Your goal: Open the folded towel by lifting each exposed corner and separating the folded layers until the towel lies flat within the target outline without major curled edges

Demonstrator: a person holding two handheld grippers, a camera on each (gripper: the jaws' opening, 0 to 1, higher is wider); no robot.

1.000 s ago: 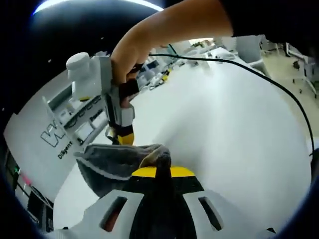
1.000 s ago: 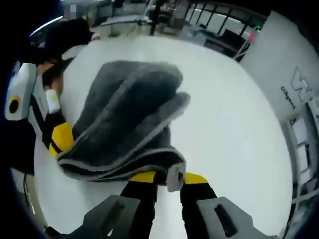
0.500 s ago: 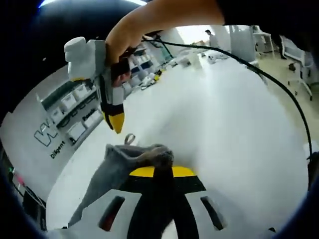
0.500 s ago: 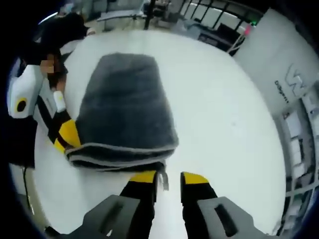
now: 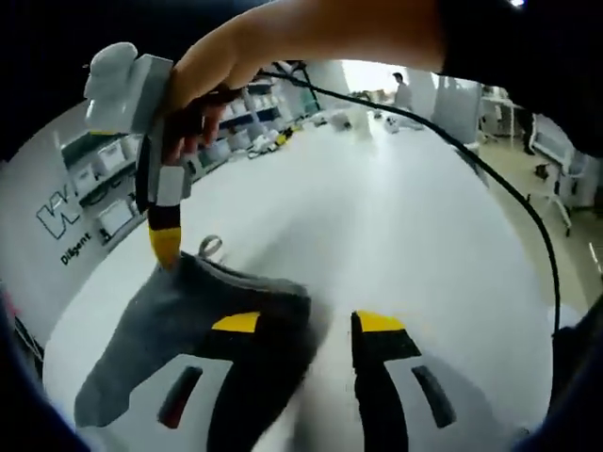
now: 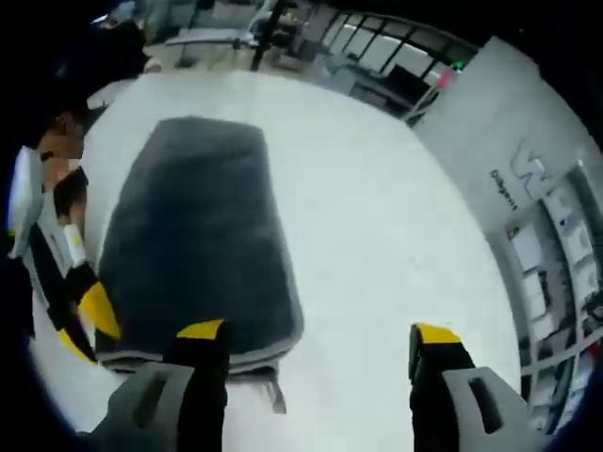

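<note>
Both grippers stand released, jaws wide apart, holding nothing. The grey towel (image 6: 193, 245) lies on the white table (image 6: 377, 245) just ahead of the right gripper (image 6: 311, 344), toward its left jaw — a long strip that looks folded, its loop tag (image 6: 276, 394) trailing off the near edge. The left gripper (image 5: 309, 325) hangs over one end, the right gripper's (image 5: 162, 240) yellow tip close by that edge. The likely risk: pinching both stacked layers together — the strip would lift whole instead of opening, or bunch.

1 towel (image 6: 193, 245), 1 table (image 6: 367, 235), 2 grippers: left (image 5: 306, 325), right (image 6: 316, 334). 1 cable (image 5: 490, 169), 1 wall sign (image 6: 516, 179), 1 hand (image 5: 203, 89).
</note>
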